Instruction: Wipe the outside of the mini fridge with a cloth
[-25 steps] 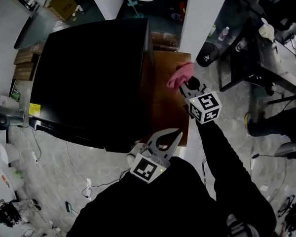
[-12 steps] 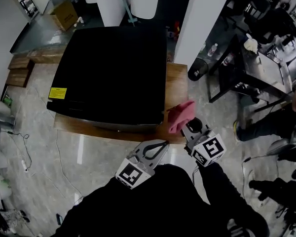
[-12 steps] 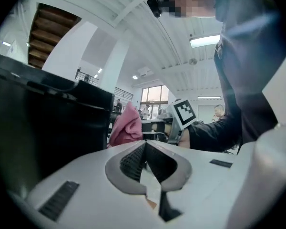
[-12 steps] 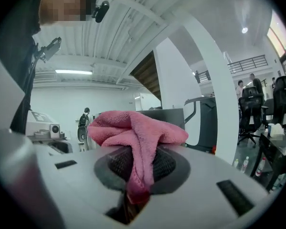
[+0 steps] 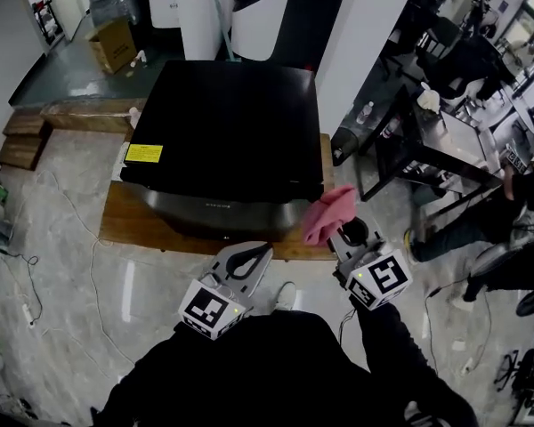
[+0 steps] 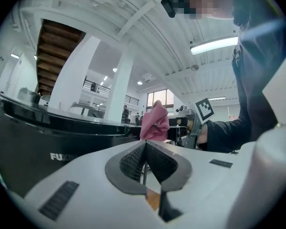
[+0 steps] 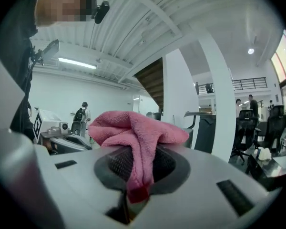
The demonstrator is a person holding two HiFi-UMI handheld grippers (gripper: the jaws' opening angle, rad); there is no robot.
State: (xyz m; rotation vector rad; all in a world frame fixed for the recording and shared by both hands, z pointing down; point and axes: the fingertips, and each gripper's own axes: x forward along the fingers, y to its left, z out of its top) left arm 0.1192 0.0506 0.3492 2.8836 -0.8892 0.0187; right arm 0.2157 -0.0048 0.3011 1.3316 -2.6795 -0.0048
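1. Mini fridge (image 5: 222, 132): black, stood on a low wooden surface (image 5: 125, 225), front face toward the person.
2. Cloth (image 5: 329, 213): pink, pinched between the jaws of the right hand-held gripper (image 5: 341, 231), held by the fridge's front right corner; couldn't tell if touching.
3. Left hand-held gripper (image 5: 263, 251): clenched on nothing, hung near the surface's front edge.

White "FUX" on mini fridge (image 6: 43, 140) front — rest hidden.
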